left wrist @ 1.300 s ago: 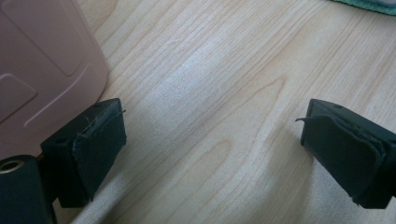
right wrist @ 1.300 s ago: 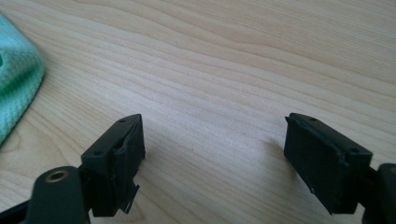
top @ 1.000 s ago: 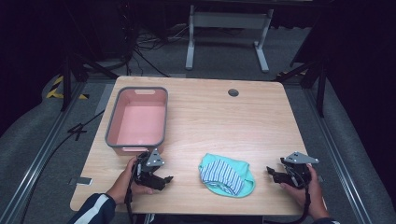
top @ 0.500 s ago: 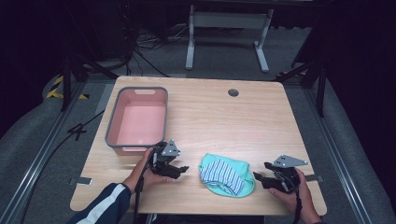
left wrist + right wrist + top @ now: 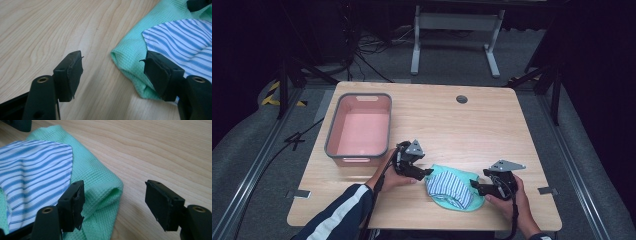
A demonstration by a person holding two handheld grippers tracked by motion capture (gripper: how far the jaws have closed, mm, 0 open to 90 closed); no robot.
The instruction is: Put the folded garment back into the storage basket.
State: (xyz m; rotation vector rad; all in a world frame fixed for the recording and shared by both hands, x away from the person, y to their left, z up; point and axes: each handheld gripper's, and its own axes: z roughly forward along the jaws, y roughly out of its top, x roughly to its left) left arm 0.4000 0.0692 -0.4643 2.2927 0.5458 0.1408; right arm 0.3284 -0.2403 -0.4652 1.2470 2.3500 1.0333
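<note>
Near the table's front edge, folded cloth lengthwise left-right between both grippers' parted, empty jaws.

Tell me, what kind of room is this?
Probably a workshop or test room, not a home. A bare wooden table stands on grey carpet among dark curtains, cables trail over the floor, and a metal stand sits behind. On the table are a pink tub and a folded cloth.

Both forearms reached inward; the left hand-held gripper gaped, and the right hand-held gripper, seemingly just reopened, gaped too.
</note>
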